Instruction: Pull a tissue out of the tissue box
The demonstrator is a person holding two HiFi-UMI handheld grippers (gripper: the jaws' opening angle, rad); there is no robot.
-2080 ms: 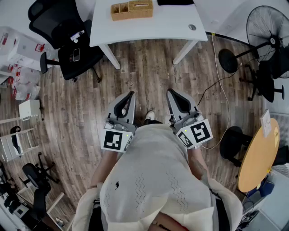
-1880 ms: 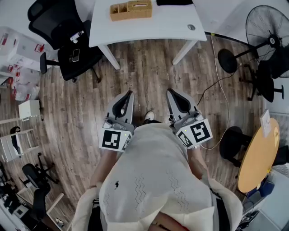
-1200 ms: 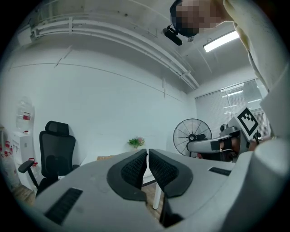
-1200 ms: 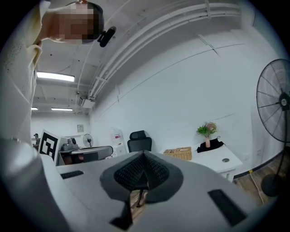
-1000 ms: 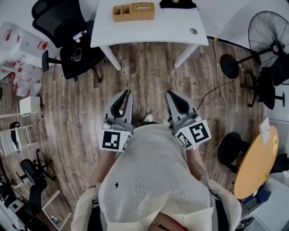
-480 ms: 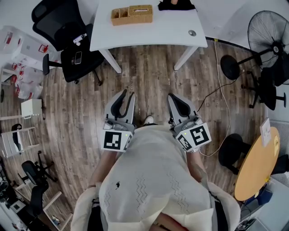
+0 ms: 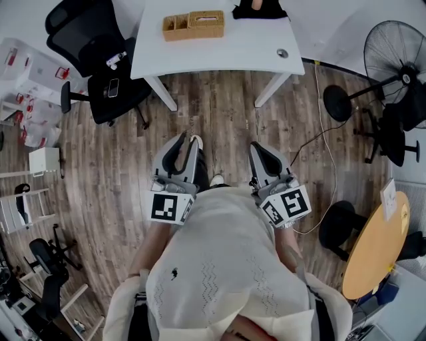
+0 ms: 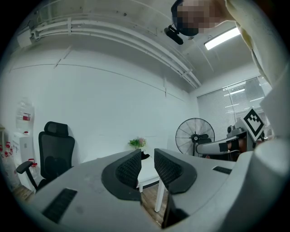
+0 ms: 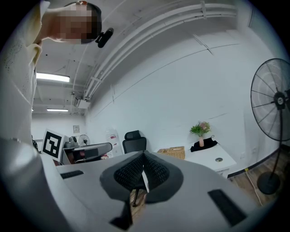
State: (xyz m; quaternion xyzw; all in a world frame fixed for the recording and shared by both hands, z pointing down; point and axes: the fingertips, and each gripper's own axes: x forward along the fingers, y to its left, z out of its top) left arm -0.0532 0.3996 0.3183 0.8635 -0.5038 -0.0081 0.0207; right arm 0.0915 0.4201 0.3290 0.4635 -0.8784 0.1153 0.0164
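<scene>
A wicker tissue box point(image 7: 206, 23) stands at the back of a white table point(image 7: 219, 50), far ahead of me, beside an open wicker tray point(image 7: 176, 26). Both grippers hang close to my body over the wooden floor, well short of the table. My left gripper point(image 7: 184, 141) has a narrow gap between its jaws and holds nothing; in the left gripper view point(image 8: 147, 156) the table leg shows through that gap. My right gripper point(image 7: 256, 148) is shut and empty. The right gripper view point(image 9: 143, 156) shows the tissue box point(image 9: 171, 153) small in the distance.
A black office chair point(image 7: 100, 60) with a phone on its seat stands left of the table. A standing fan point(image 7: 396, 46) and a cable lie to the right, a round wooden table point(image 7: 379, 240) further right. A black cloth point(image 7: 259, 10) lies on the white table's back.
My left gripper's jaws have parted slightly. A shoe has come forward next to the left gripper, and the view has shifted a little. The right gripper stays shut.
</scene>
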